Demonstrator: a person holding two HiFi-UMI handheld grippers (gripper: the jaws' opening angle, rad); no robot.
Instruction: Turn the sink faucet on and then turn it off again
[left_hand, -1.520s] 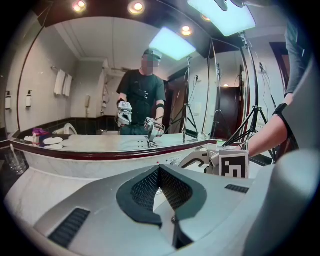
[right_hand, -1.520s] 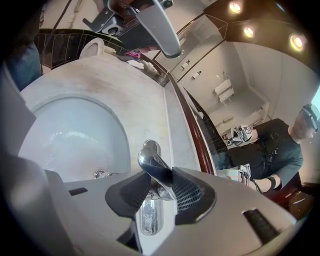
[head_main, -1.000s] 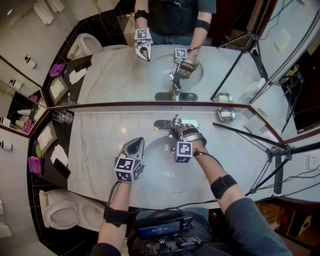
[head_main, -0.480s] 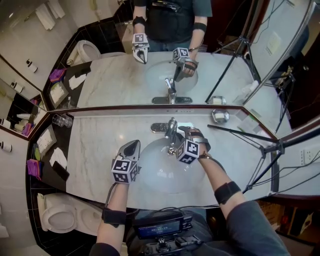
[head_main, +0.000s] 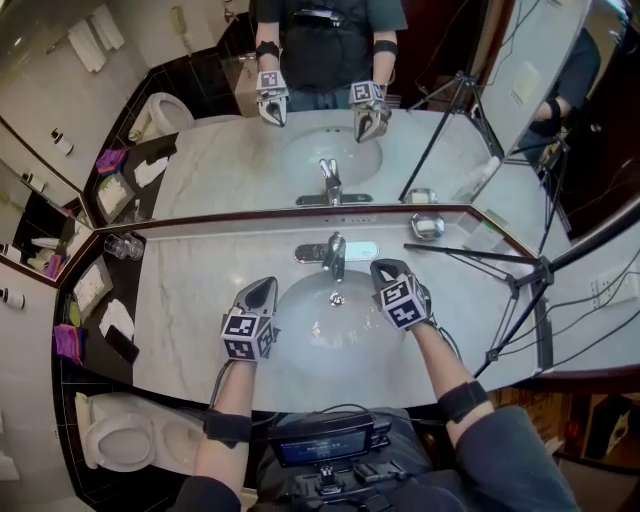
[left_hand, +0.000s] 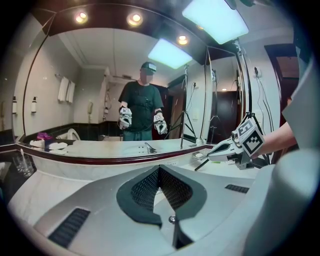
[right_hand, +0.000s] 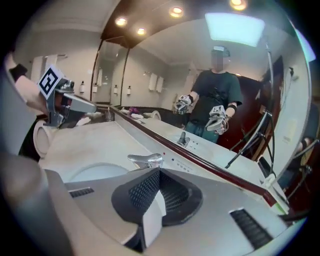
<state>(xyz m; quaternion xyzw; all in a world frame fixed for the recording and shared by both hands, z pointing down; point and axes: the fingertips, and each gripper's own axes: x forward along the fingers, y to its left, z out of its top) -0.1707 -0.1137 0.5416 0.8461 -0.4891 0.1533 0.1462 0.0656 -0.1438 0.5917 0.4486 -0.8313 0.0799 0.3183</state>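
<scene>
The chrome faucet stands at the back of the oval basin, its lever lying flat; I see no stream of water. My right gripper hovers just right of the faucet, apart from it. Its jaws have just been closing and are now shut with nothing between them. In the right gripper view the faucet sits just past the closed tips. My left gripper hangs over the basin's left rim, shut and empty. In the left gripper view its tips meet, and the right gripper shows at the right.
A large mirror runs behind the marble counter and repeats the scene. A soap dish sits at the back right and glasses at the back left. A tripod stands at the right and a toilet at the lower left.
My right gripper has let go of the faucet lever, drawn back to the right of it, rolled over, and shut its jaws. The left gripper has hardly moved.
</scene>
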